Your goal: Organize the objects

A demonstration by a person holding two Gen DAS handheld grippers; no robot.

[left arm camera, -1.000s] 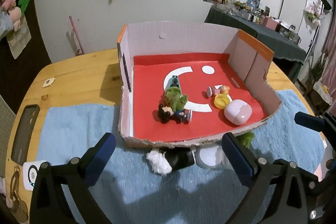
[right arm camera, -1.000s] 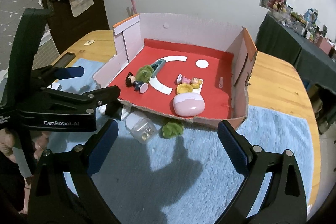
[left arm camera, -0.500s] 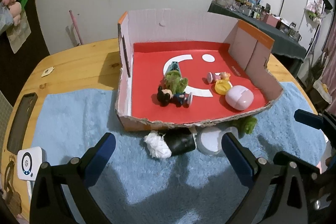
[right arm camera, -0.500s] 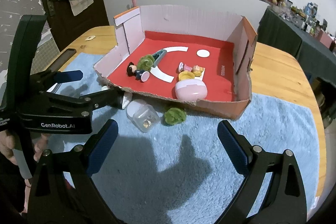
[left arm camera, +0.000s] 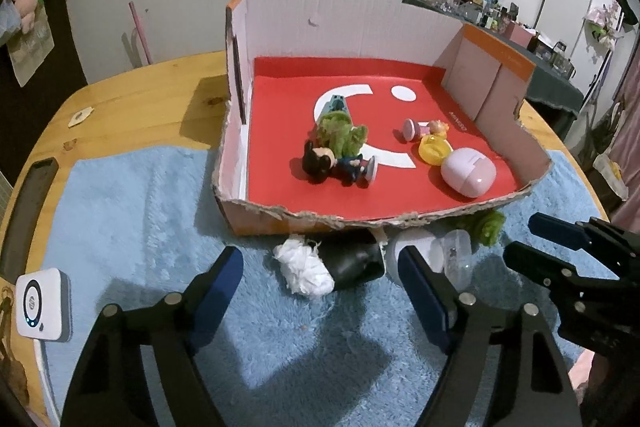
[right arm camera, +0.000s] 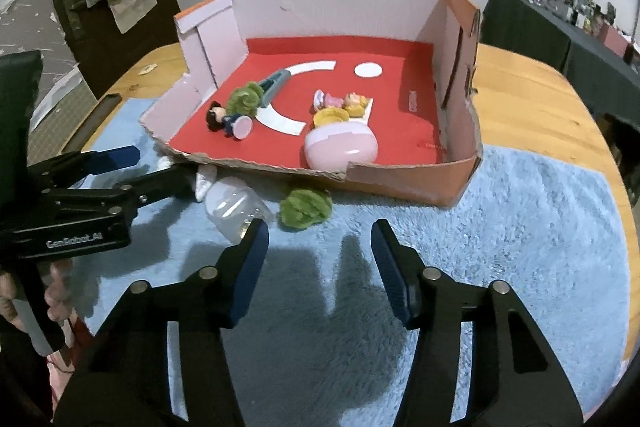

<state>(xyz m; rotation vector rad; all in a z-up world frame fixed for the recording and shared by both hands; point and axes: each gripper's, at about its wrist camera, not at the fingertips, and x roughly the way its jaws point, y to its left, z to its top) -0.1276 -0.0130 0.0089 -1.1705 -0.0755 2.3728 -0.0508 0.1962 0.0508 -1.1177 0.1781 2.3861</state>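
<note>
A cardboard box (left arm camera: 264, 223) with a red floor holds a dark-haired figurine (left arm camera: 320, 163), a green fuzzy ball (left arm camera: 340, 137), a small pink figurine (left arm camera: 424, 129), a yellow cup (left arm camera: 434, 151) and a pink egg case (left arm camera: 468, 173). In front of it on the blue mat (left arm camera: 140, 211) lie a white wad (left arm camera: 304, 267), a black object (left arm camera: 354, 263), a clear capsule (right arm camera: 234, 207) and a green pom-pom (right arm camera: 306, 207). My left gripper (left arm camera: 320, 287) is closing, with the wad and black object between its fingers, untouched. My right gripper (right arm camera: 320, 261) is closing over bare mat, just short of the pom-pom.
A white square device (left arm camera: 42, 303) and a long black item (left arm camera: 28, 211) sit at the table's left edge. The wooden table (right arm camera: 532, 99) shows beyond the mat. A person's hand (right arm camera: 24, 303) holds the left gripper's handle.
Both grippers have sunk toward the mat and the box front. Both pairs of jaws have narrowed, the right pair much more than the left.
</note>
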